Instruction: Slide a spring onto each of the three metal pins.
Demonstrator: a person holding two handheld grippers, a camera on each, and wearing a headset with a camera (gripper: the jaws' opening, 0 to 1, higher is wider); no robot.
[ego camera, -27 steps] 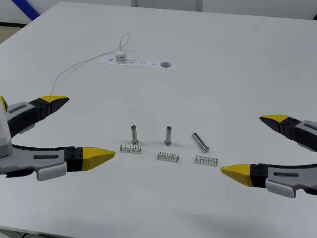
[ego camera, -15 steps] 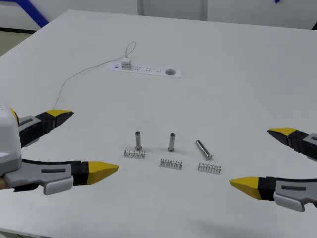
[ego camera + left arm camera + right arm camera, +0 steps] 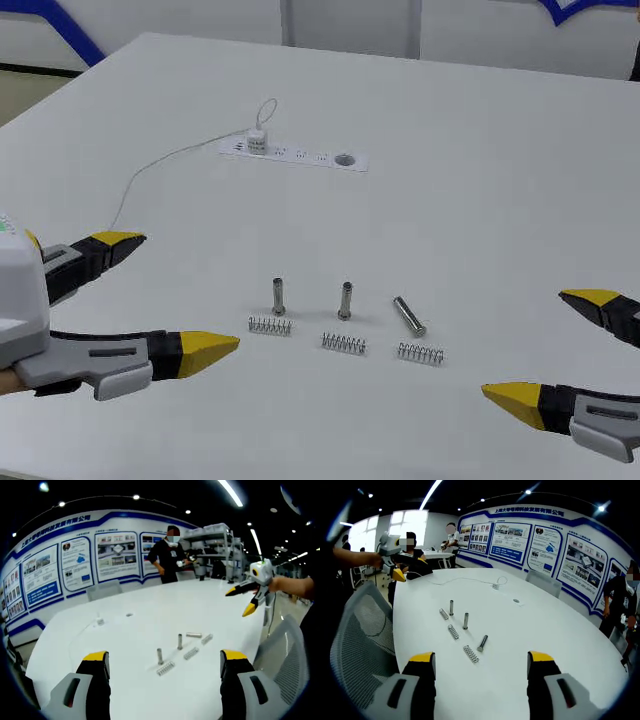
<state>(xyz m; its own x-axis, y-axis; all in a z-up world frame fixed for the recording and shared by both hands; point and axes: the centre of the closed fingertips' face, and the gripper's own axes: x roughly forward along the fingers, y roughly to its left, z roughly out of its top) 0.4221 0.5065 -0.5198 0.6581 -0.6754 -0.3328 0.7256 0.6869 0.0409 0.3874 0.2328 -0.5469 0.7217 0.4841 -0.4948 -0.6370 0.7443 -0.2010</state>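
White table: 3 pins and 3 springs are set between L gripper and R gripper, springs nearer. Both jaw pairs are held apart, empty. No spring is fitted yet; prob. one must be pinched first.

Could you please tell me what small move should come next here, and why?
Probably bring the open left tool down to the leftmost spring and close on it: no spring is on a pin yet, that spring lies nearest this tool, and the leftmost pin stands upright just behind it, ready to take it.
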